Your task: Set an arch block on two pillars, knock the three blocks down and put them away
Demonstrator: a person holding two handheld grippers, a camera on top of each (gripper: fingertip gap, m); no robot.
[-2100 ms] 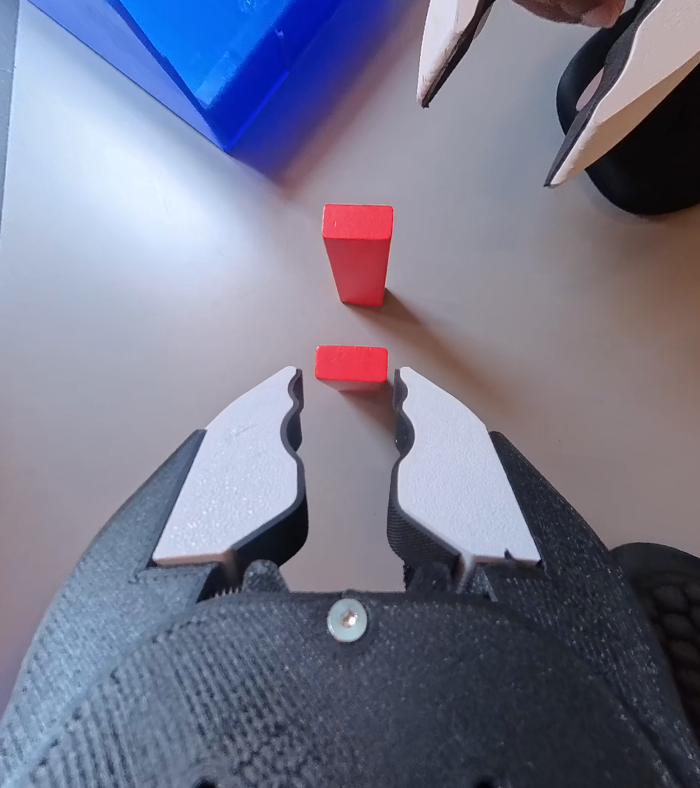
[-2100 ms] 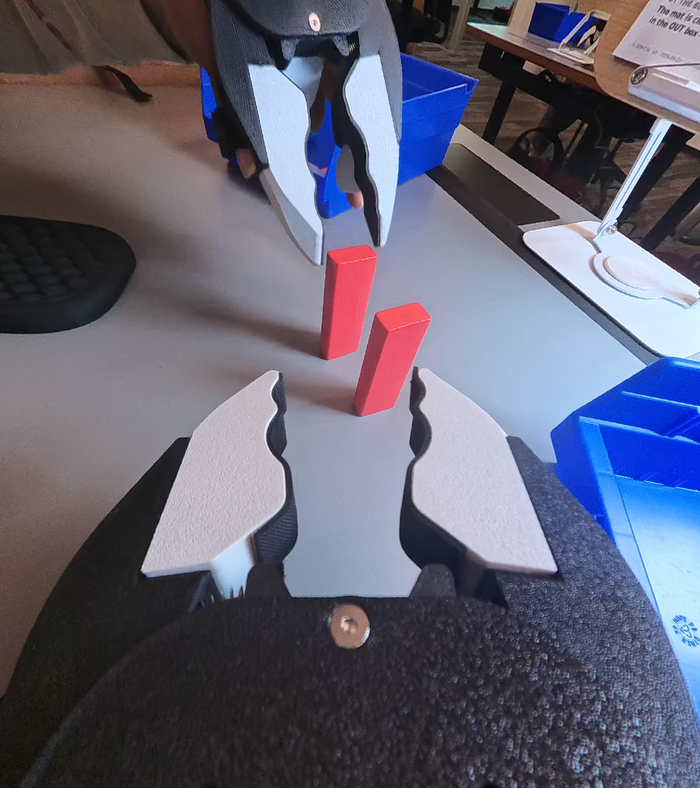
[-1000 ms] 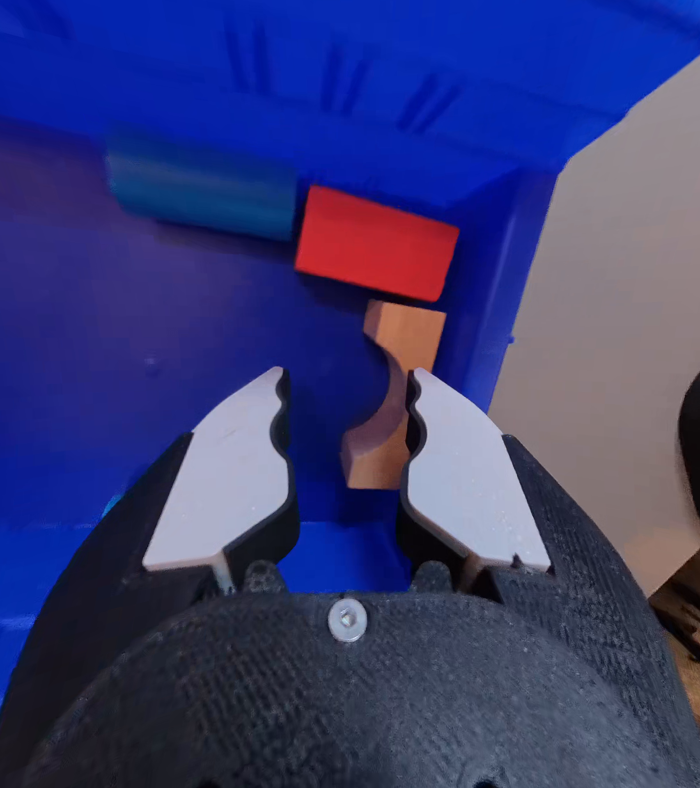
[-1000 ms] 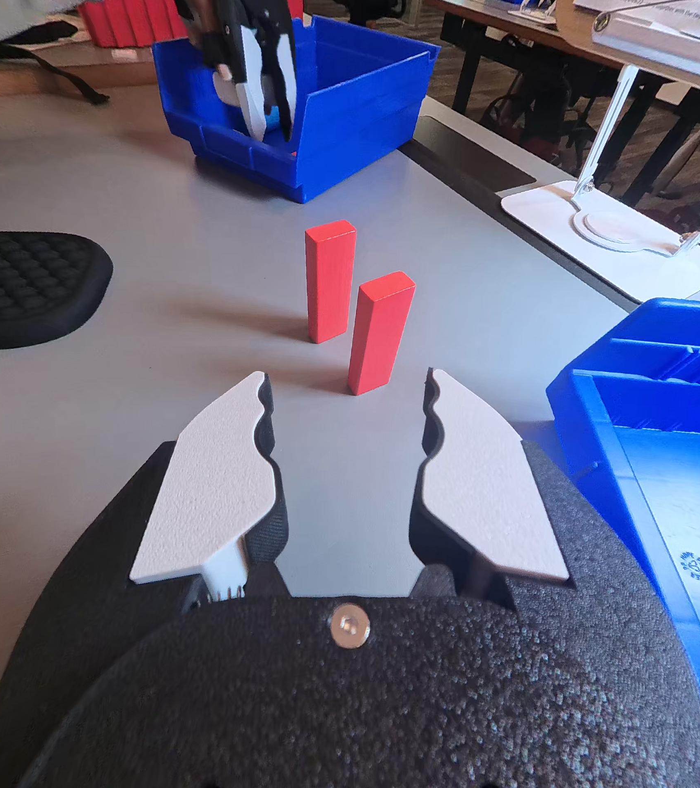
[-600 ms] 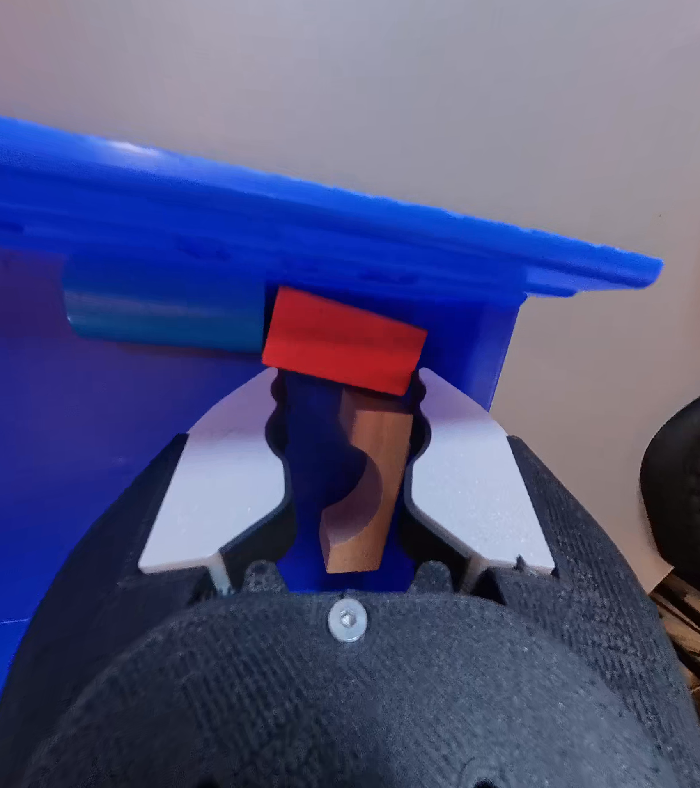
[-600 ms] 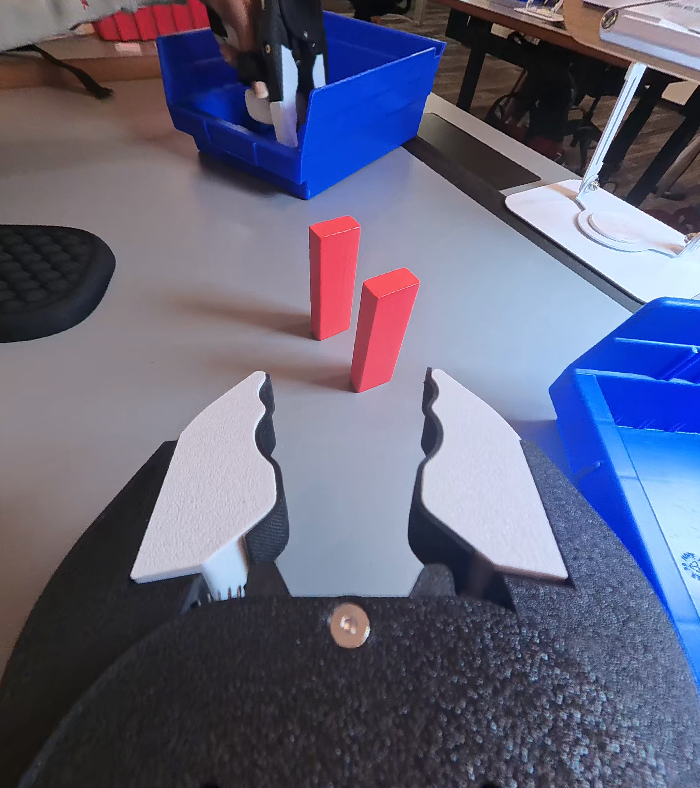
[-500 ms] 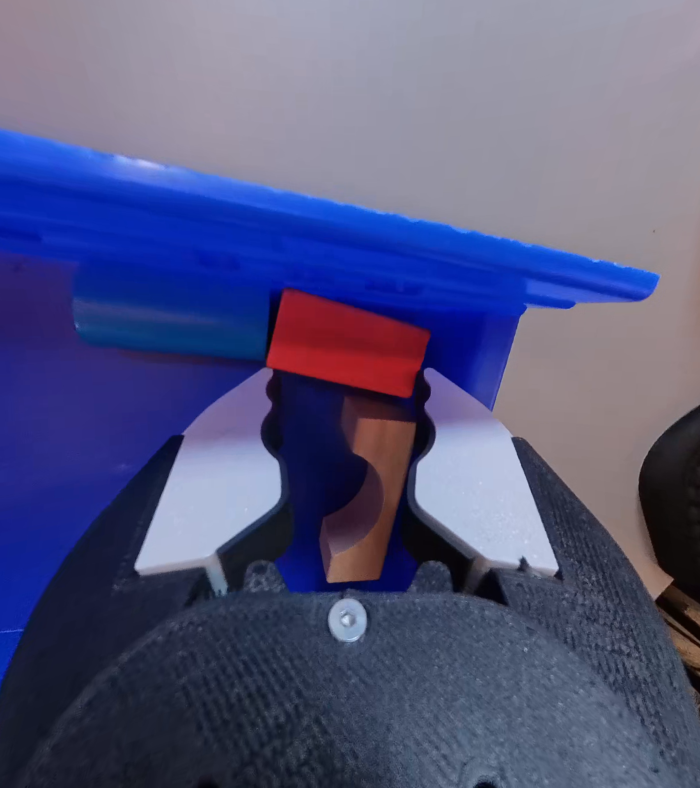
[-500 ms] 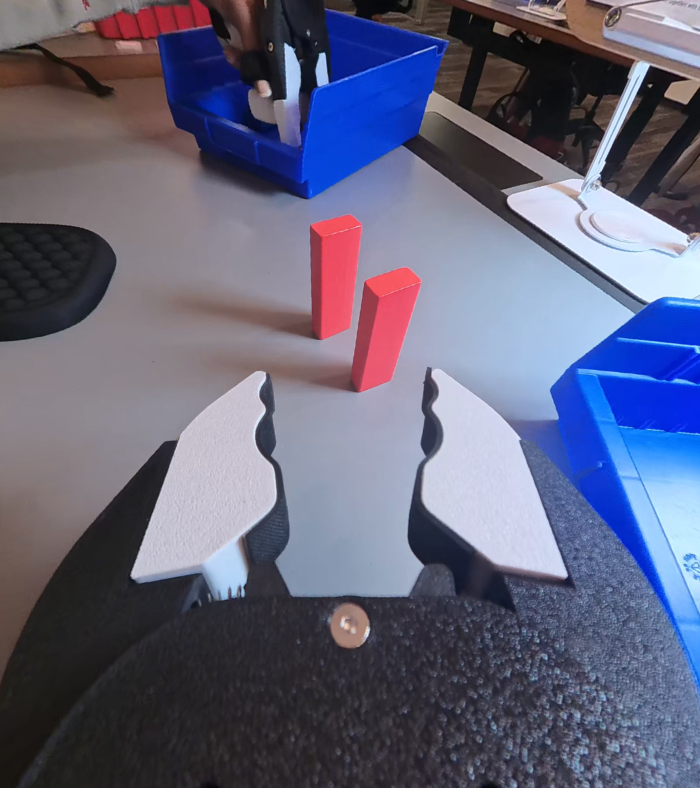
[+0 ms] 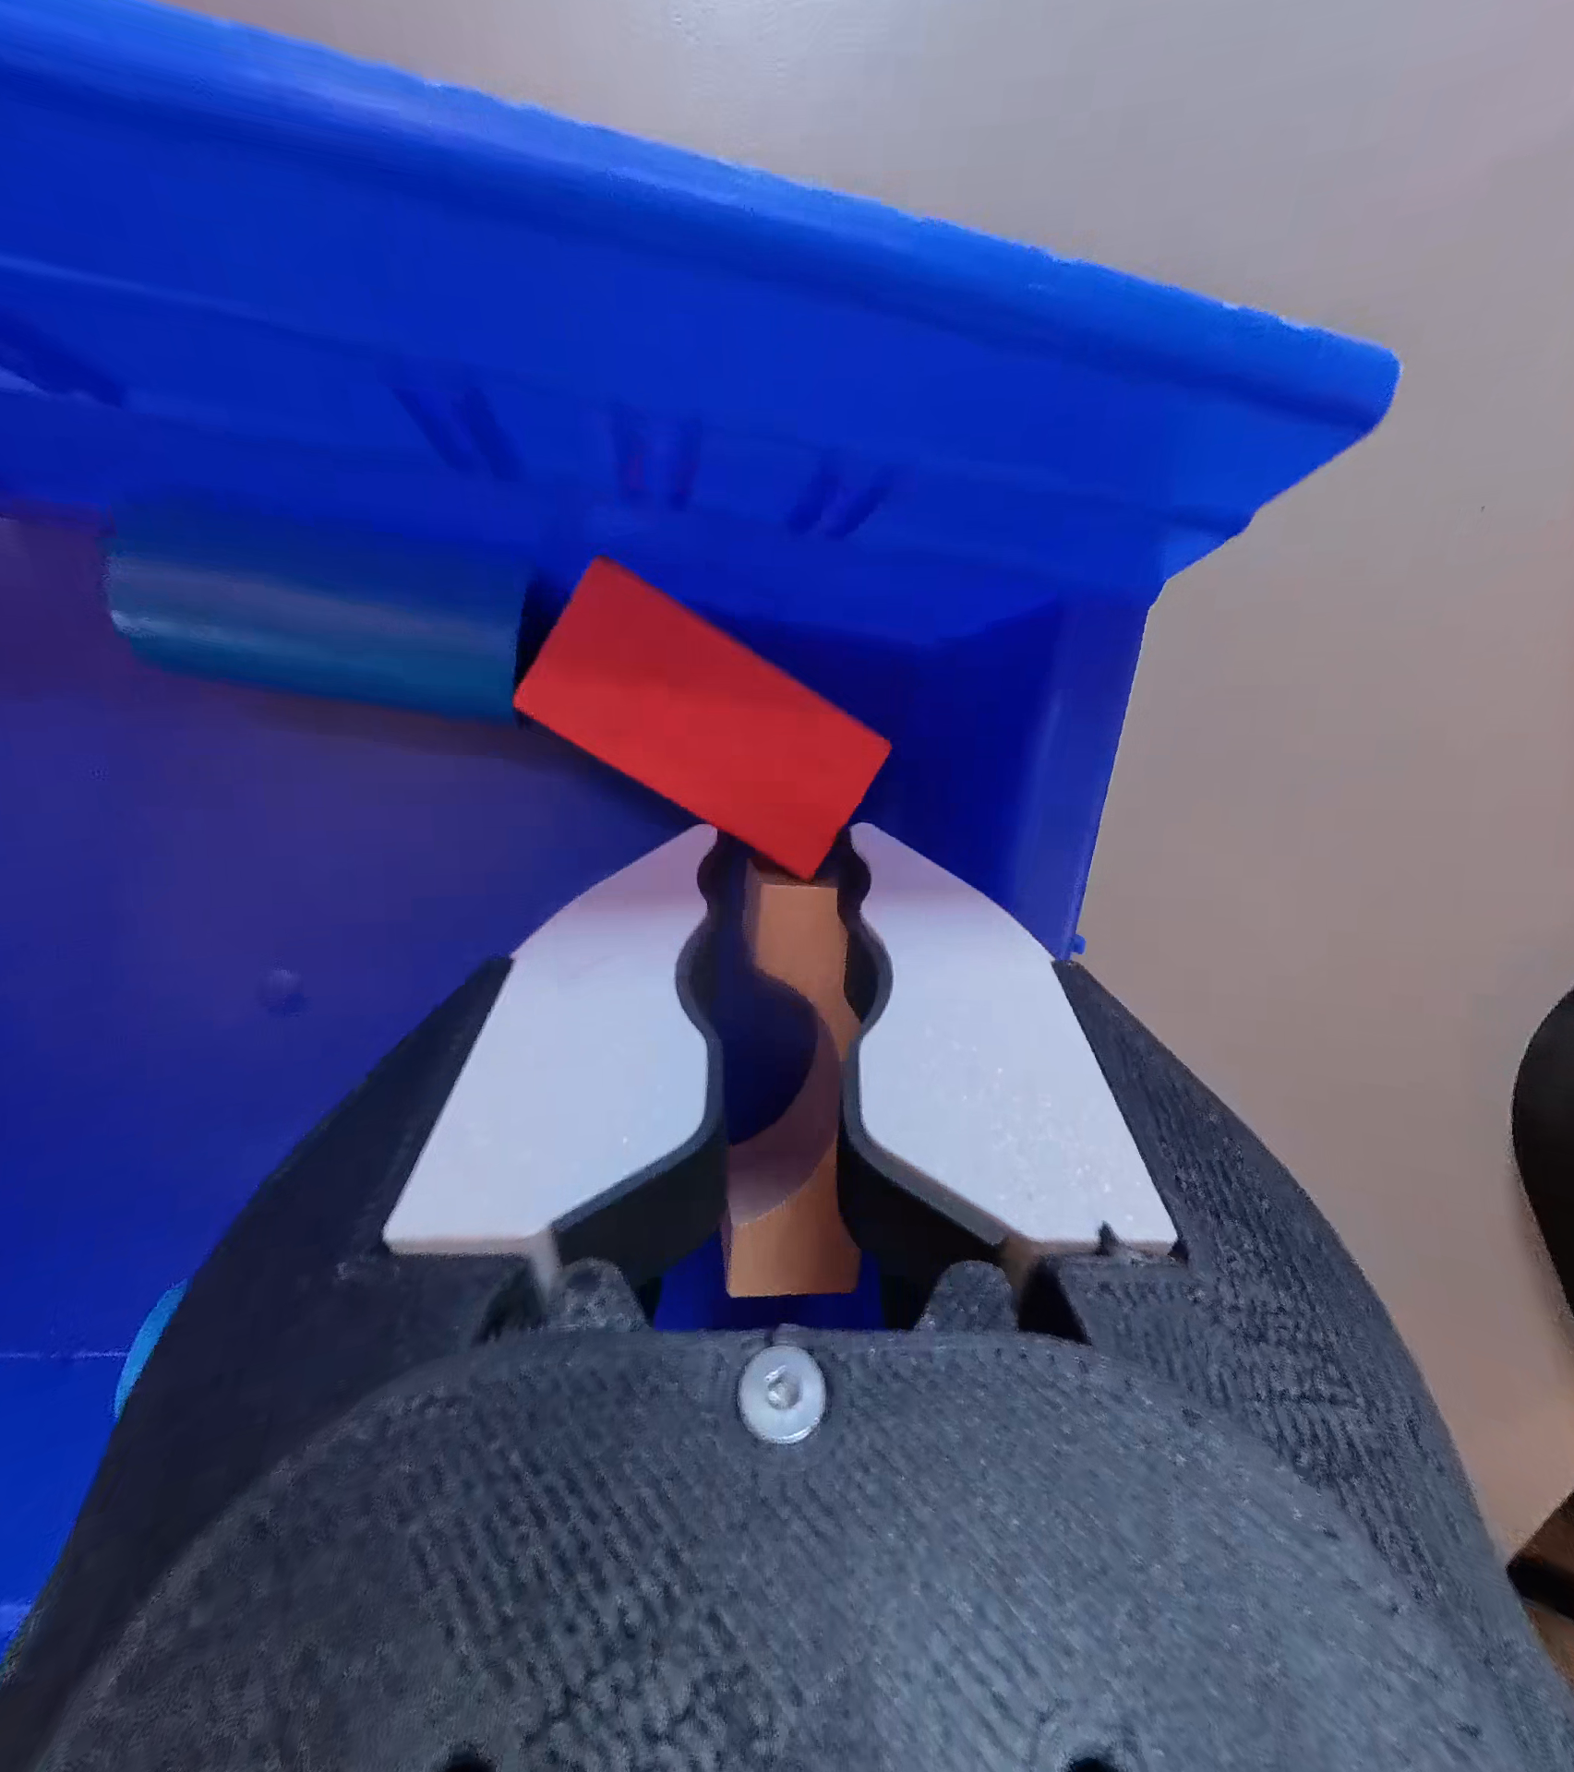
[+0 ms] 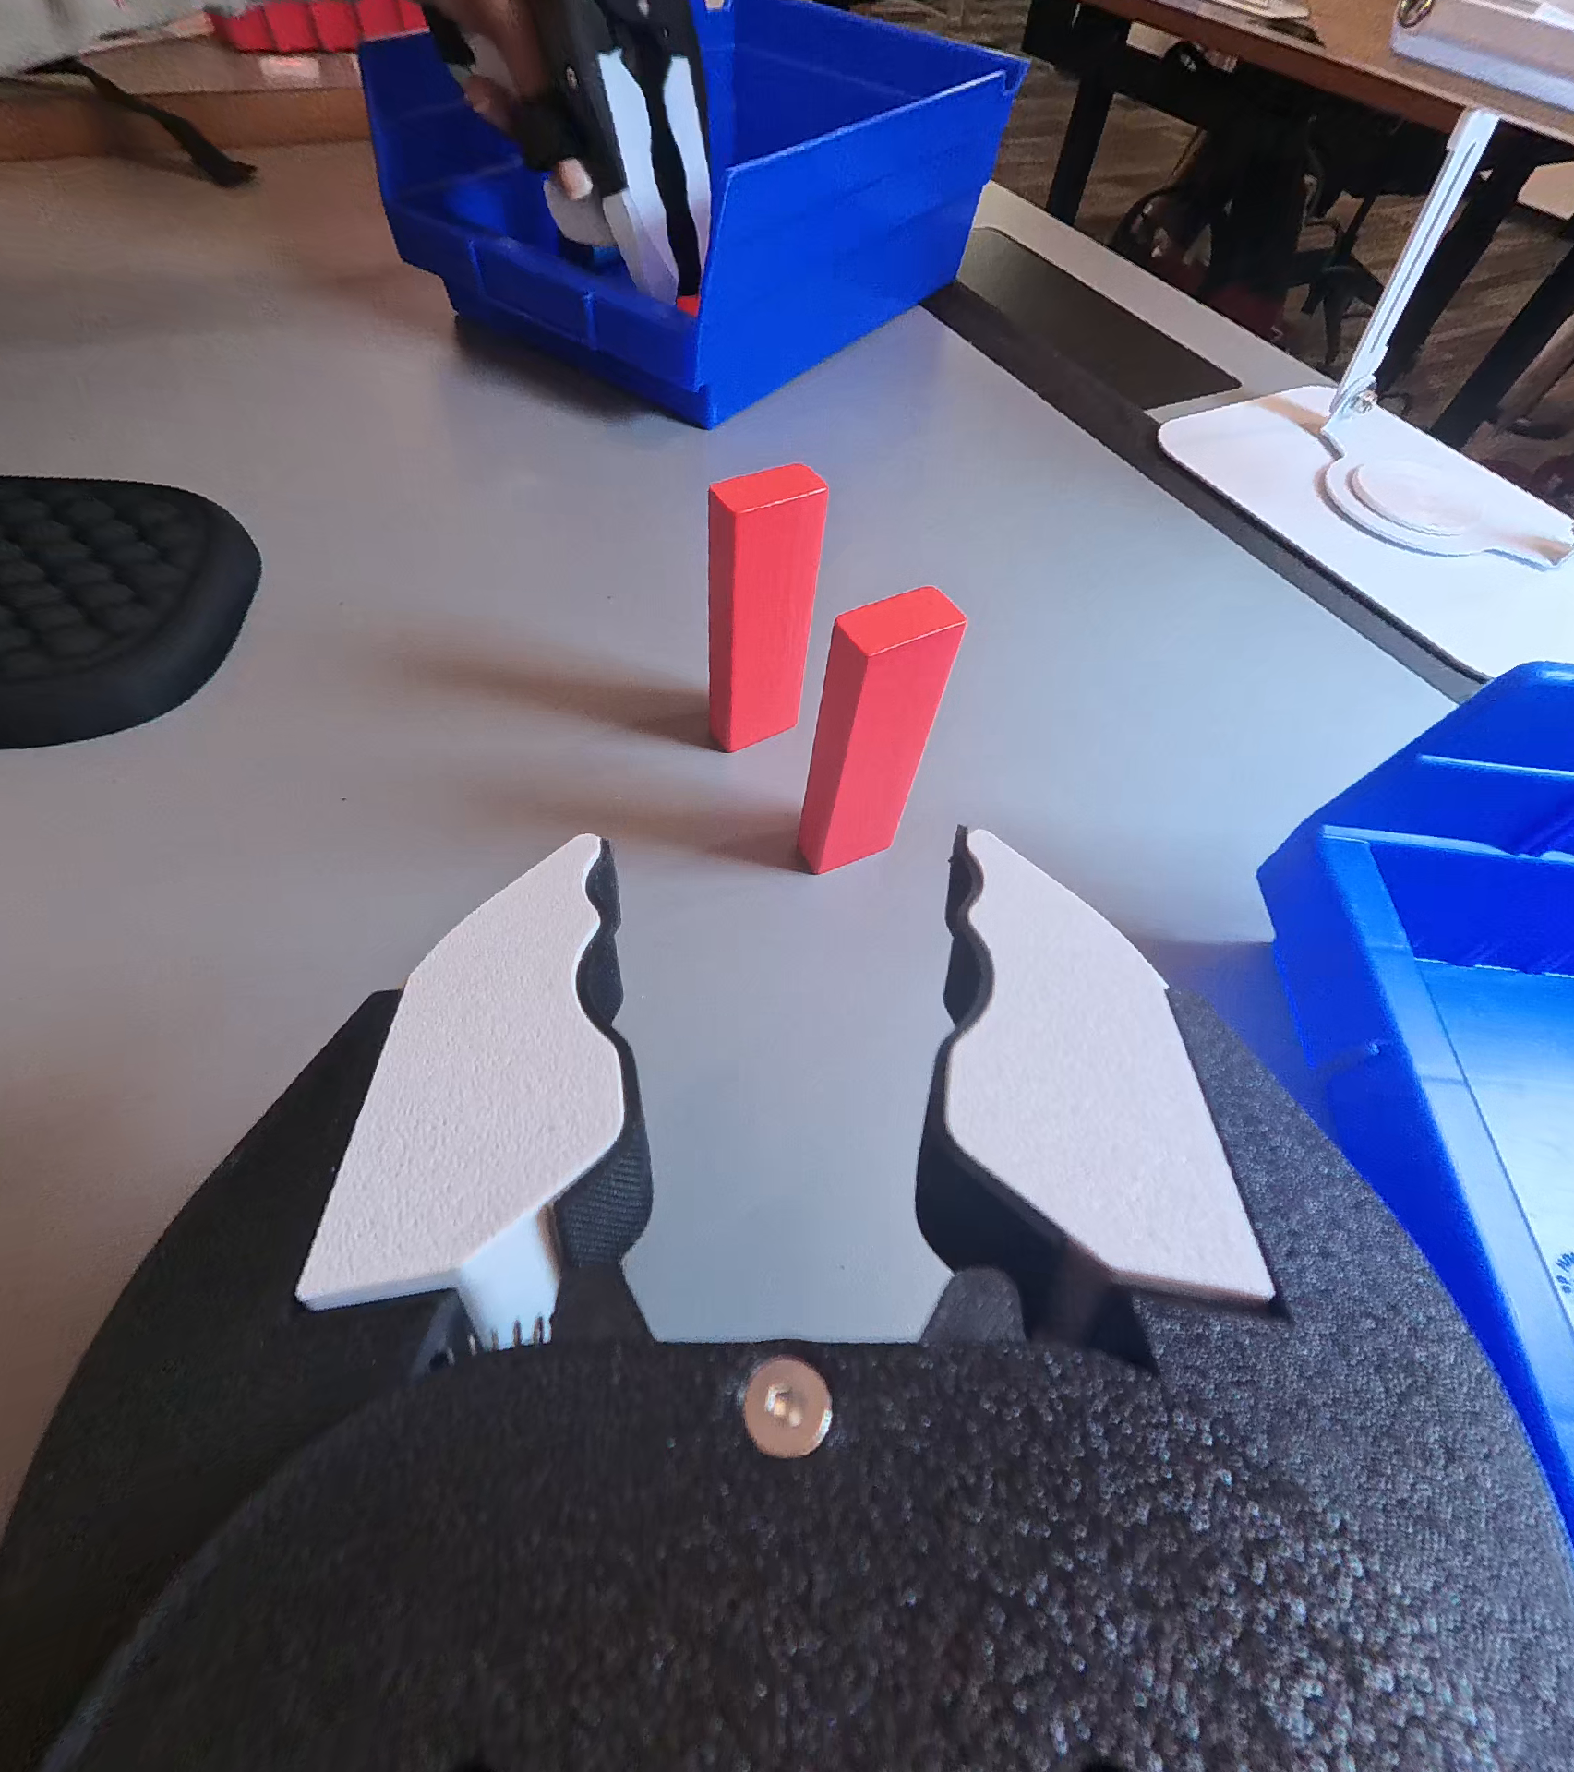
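Left wrist view: the left gripper [image 9: 781,868] reaches into a glossy blue plastic bin [image 9: 859,316]. Its pale matte fingers [image 9: 572,1055], edged in black with wavy inner contours, are closed onto a brown wooden arch block [image 9: 787,1218], which stands on edge between them, curved cutout facing left. A smooth red rectangular block [image 9: 701,714] lies tilted just past the fingertips, touching the arch's far end. Beside it lies a teal cylinder [image 9: 313,623] against the bin wall.

Right wrist view: the right gripper [image 10: 781,844] hovers low over the smooth grey desk [image 10: 284,863], fingers spread wide and empty. Two red pillars [image 10: 763,604] stand upright just ahead, near each other but apart. A second blue bin [image 10: 1483,959] sits at right, bearing a small moulded round mark. A black dimpled pad [image 10: 44,594] lies at left, and a white stand base [image 10: 1397,508] at far right.
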